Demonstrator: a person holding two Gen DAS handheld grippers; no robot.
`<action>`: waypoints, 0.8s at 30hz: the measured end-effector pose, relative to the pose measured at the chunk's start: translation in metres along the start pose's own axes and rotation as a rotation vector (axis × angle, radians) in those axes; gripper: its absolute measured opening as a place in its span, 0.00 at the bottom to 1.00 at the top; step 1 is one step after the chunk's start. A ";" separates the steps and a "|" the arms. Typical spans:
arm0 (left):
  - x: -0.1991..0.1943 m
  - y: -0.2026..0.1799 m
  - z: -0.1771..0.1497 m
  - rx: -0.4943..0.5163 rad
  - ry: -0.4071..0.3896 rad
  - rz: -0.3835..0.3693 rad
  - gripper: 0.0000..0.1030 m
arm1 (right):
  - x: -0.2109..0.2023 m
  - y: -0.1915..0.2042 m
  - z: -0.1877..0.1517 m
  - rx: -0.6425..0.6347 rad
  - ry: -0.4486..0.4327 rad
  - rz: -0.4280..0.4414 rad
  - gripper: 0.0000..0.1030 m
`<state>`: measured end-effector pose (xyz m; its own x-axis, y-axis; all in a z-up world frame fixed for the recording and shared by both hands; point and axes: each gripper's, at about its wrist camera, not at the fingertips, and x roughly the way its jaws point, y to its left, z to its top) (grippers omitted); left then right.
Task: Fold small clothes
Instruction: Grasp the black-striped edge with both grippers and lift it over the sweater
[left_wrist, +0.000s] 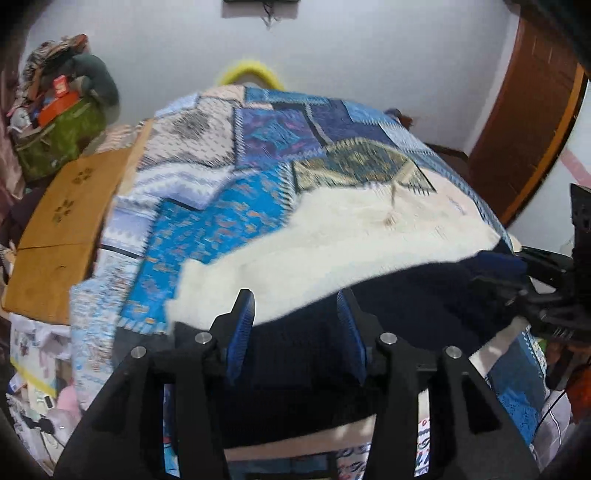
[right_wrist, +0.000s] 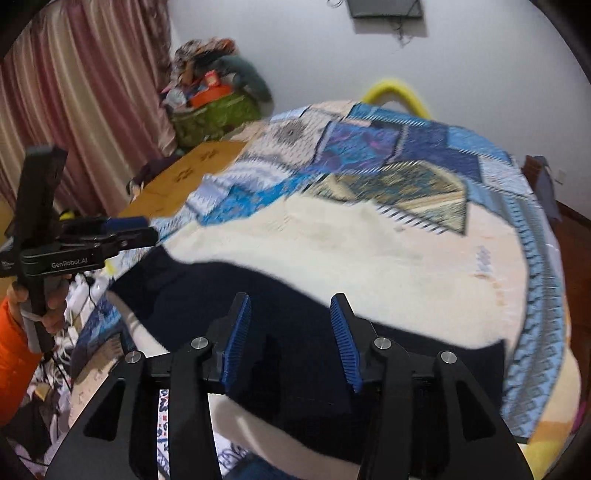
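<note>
A dark navy garment (left_wrist: 406, 295) (right_wrist: 221, 295) lies flat along the near edge of the bed, partly over a cream cloth (left_wrist: 332, 236) (right_wrist: 332, 251). My left gripper (left_wrist: 295, 306) hovers over its left part, open, with nothing pinched between the blue pads. My right gripper (right_wrist: 291, 306) is open above the garment's right part, and its pads are also bare. Each gripper shows in the other's view: the right gripper (left_wrist: 535, 280) at the garment's right end, the left gripper (right_wrist: 129, 232) at its left end. A hand in an orange sleeve (right_wrist: 14, 332) holds the left one.
A blue patchwork bedspread (left_wrist: 221, 221) (right_wrist: 424, 147) covers the bed. A wooden board (left_wrist: 62, 221) lies to the left, with a green bag (left_wrist: 59, 136) of clutter behind it. A yellow hoop (left_wrist: 247, 72) stands at the far wall, a brown door (left_wrist: 528, 122) at right, pink curtains (right_wrist: 74, 92) at left.
</note>
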<state>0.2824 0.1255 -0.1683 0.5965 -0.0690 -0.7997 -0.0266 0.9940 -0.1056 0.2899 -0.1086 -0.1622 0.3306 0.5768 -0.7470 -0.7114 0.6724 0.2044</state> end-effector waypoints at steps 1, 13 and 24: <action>0.009 -0.003 -0.002 0.001 0.017 -0.002 0.45 | 0.008 0.002 -0.003 -0.002 0.016 0.004 0.40; 0.047 0.038 -0.038 -0.078 0.087 0.096 0.64 | 0.013 -0.031 -0.031 0.017 0.068 -0.075 0.40; 0.026 0.082 -0.071 -0.115 0.100 0.236 0.65 | -0.044 -0.073 -0.070 0.113 0.046 -0.186 0.40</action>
<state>0.2387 0.1987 -0.2399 0.4805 0.1498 -0.8641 -0.2496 0.9679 0.0290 0.2841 -0.2155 -0.1888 0.4187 0.4180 -0.8062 -0.5660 0.8144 0.1283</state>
